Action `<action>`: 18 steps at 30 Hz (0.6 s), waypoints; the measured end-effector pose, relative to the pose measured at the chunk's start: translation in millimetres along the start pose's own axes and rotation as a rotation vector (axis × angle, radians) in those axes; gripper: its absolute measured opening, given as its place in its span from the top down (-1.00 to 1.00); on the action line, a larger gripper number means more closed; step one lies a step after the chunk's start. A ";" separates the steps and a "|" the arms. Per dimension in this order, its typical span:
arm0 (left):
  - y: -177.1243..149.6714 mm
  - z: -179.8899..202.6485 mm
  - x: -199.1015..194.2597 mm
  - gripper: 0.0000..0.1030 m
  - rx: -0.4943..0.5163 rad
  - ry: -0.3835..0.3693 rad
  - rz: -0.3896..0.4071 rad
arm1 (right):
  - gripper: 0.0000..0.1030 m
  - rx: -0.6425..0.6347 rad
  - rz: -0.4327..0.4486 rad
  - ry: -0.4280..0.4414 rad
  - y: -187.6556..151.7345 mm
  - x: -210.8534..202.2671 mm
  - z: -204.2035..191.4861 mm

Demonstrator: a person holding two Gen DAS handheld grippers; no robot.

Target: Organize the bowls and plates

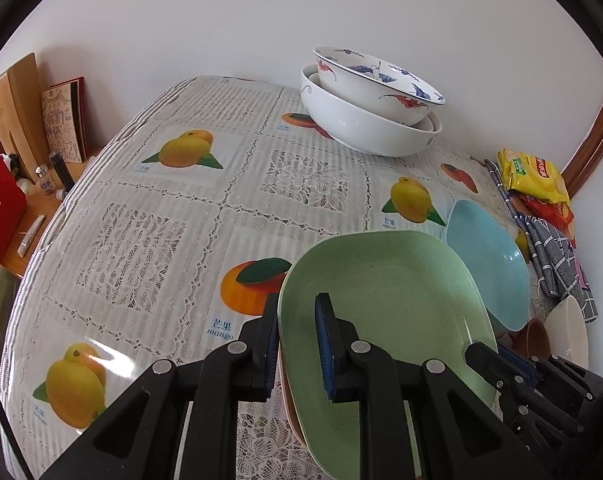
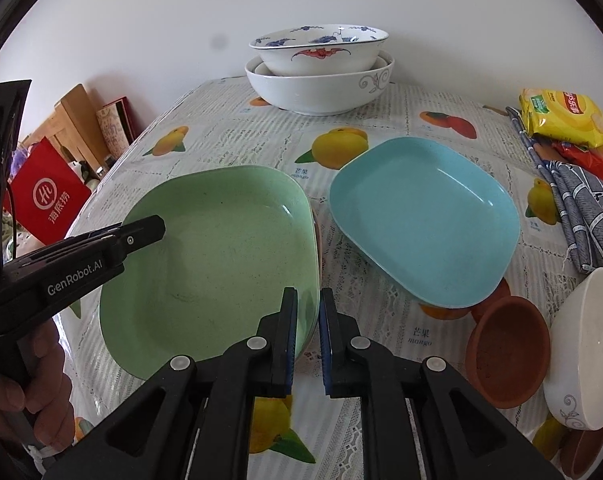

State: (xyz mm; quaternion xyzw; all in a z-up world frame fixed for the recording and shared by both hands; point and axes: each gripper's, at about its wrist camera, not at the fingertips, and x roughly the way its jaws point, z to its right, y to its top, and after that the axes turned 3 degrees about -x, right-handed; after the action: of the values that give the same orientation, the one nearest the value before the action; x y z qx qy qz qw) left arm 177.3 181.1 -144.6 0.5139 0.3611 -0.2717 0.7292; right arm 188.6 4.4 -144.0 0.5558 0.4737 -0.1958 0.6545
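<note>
1. Left wrist view, nearest: the left gripper (image 1: 297, 344) is closed down on the near left rim of the green plate (image 1: 385, 300), one pad outside the rim and one inside. The plate's near end is cut off by the frame bottom. A brownish edge shows under it, too little to name.
2. Right wrist view, nearest: the right gripper (image 2: 307, 344) straddles the green plate's (image 2: 221, 256) near right rim. Its fingers stand narrowly apart; whether the pads press the rim cannot be told. A thin pinkish edge peeks out along the plate's right side.
3. A hand (image 2: 25, 396) at the lower left, partly out of frame, holds the left gripper (image 2: 141, 230) over the plate's left rim.
4. To the right, a terracotta bowl (image 2: 509, 352) touches a tilted white bowl (image 2: 585, 348), which the frame edge cuts.
5. Just beside the green plate, the blue plate (image 2: 425, 216) rests with its near corner over the terracotta bowl.
6. Open tablecloth (image 1: 149, 216) spreads left of the plates to the table's edge.
7. Farthest, near the wall, a painted bowl (image 2: 321, 50) sits nested in a large white bowl (image 2: 321, 88); snack packets (image 2: 565, 120) and a folded cloth (image 2: 577, 208) crowd the right edge.
</note>
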 end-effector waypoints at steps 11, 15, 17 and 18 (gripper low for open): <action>6.6 4.1 -12.3 0.20 0.022 0.056 0.014 | 0.37 0.076 0.086 -0.096 8.1 -33.5 45.9; 16.2 18.1 -23.4 0.15 0.033 0.026 0.038 | 0.37 0.112 0.094 -0.179 15.4 -41.5 76.6; 19.7 29.0 -24.5 0.14 0.046 0.005 0.040 | 0.37 0.118 0.095 -0.197 18.3 -43.4 87.1; 21.0 35.3 -23.9 0.14 0.055 0.000 0.039 | 0.37 0.119 0.098 -0.201 19.8 -43.8 91.4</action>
State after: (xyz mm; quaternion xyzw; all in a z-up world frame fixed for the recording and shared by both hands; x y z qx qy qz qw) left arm 188.0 155.1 -106.3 0.5408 0.3435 -0.2672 0.7199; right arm 220.1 -84.8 -102.6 0.5935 0.3656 -0.2462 0.6734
